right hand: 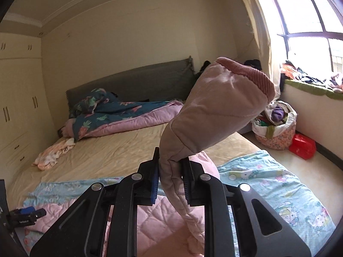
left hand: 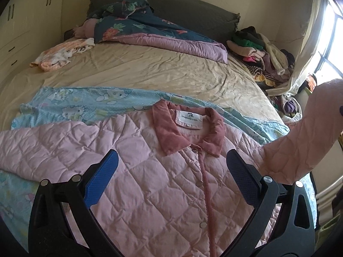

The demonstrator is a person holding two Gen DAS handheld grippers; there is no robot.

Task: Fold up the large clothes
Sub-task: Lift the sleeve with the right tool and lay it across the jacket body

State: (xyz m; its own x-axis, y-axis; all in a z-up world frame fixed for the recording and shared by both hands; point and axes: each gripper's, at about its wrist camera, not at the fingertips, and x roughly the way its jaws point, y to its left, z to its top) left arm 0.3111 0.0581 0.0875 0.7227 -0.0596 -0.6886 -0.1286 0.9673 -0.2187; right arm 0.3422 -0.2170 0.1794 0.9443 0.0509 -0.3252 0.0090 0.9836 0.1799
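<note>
One pink quilted jacket (left hand: 150, 171) lies face up, snapped shut, at the bed's (left hand: 150, 72) foot edge on a blue cartoon-print sheet (left hand: 70, 105). Your right gripper (right hand: 171, 180) clamps its raised sleeve (right hand: 216, 109) below the cuff. Your left gripper (left hand: 171, 171) hovers spread wide over the chest, grasping nothing.
</note>
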